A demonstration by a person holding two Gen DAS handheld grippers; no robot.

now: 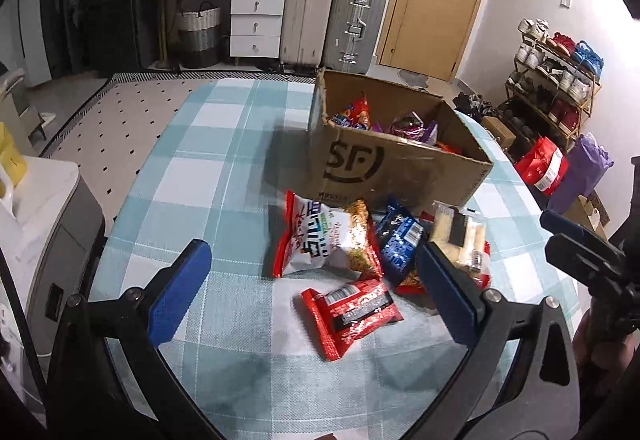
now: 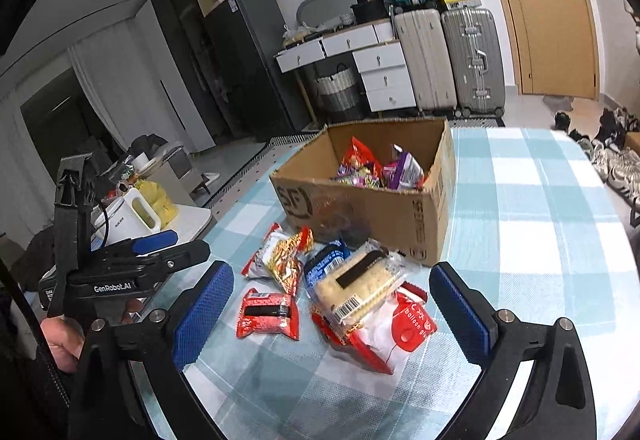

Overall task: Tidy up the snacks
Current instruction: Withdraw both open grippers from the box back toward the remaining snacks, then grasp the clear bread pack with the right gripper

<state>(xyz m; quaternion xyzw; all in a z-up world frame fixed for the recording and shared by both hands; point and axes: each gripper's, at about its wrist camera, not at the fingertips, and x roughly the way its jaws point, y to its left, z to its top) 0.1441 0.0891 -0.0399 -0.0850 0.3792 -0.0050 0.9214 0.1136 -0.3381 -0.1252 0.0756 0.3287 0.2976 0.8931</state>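
On the checked tablecloth (image 1: 224, 168) a brown box (image 1: 400, 168) stands behind a small pile of snacks (image 2: 336, 280), some already inside the box. The nearest one is a red packet (image 1: 352, 316), lying flat. Suitcases (image 1: 332, 24) and a shoe rack (image 1: 556, 88) stand farther back. The left gripper (image 1: 316, 292) and right gripper (image 2: 332, 308) both hover over the pile, jaws wide apart, holding nothing.

Cardboard box (image 1: 394, 156) on the desk (image 1: 224, 168), holding snack packets (image 1: 404, 122). Near it, loose packets (image 1: 332, 240) lie clustered on the desk, one packet (image 1: 352, 316) nearest. Suitcases (image 1: 332, 24) stand on the floor beyond the desk's far edge.
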